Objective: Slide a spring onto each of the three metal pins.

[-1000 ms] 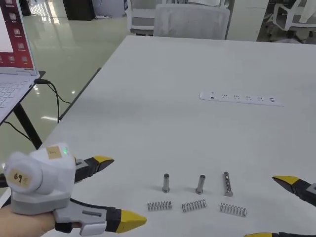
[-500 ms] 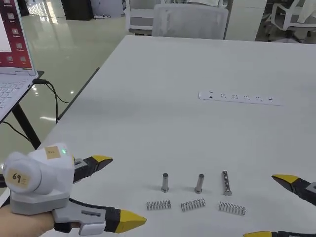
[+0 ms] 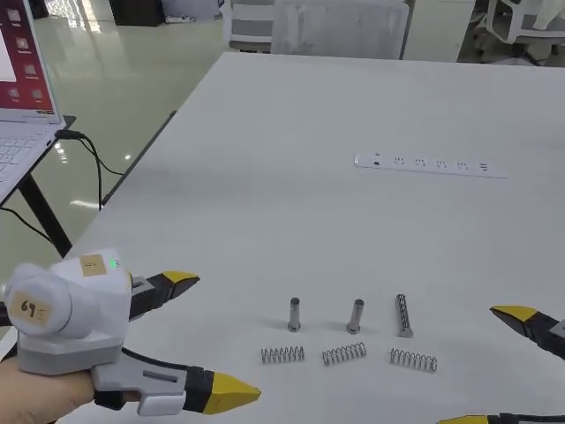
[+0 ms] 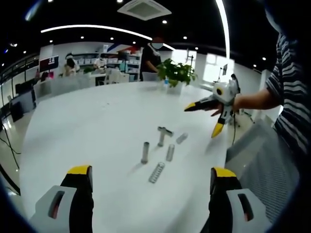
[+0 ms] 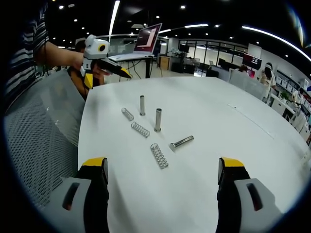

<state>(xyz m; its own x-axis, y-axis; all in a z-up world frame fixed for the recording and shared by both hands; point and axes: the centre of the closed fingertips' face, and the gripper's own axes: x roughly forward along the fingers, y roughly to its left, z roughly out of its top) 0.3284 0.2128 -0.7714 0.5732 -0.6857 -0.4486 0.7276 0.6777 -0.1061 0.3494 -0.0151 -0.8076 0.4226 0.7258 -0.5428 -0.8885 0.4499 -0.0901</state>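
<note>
Left tool (image 3: 214,336): nearest, at the worktop (image 3: 309,177) edge, jaws wide apart, holding nothing. Right tool (image 3: 477,366): at the opposite near corner, jaws likewise apart and empty. Both point inward toward the parts, well short of them. Left spring (image 3: 282,355), middle spring (image 3: 343,353), right spring (image 3: 413,359): lying flat in a row on the worktop, apart from one another, each just in front of its pin and not touching it. Left pin (image 3: 294,314), middle pin (image 3: 355,316): standing upright on their heads, shanks bare. Right pin (image 3: 403,315): lying on its side, as the right gripper view makes plain, head toward the springs, shank bare. Power strip (image 3: 430,164): white, flat, well beyond the pins, clear of the work. Laptop (image 3: 18,88): open on a separate stand off the far left edge. Status, by judgement: no spring fitted; the step in hand is the approach to the first spring. Next move calls for a light pinch on one spring without crushing its coils, its open end lined up with a pin tip, and the other tool steadying that pin; the fallen pin needs righting or holding first.
</note>
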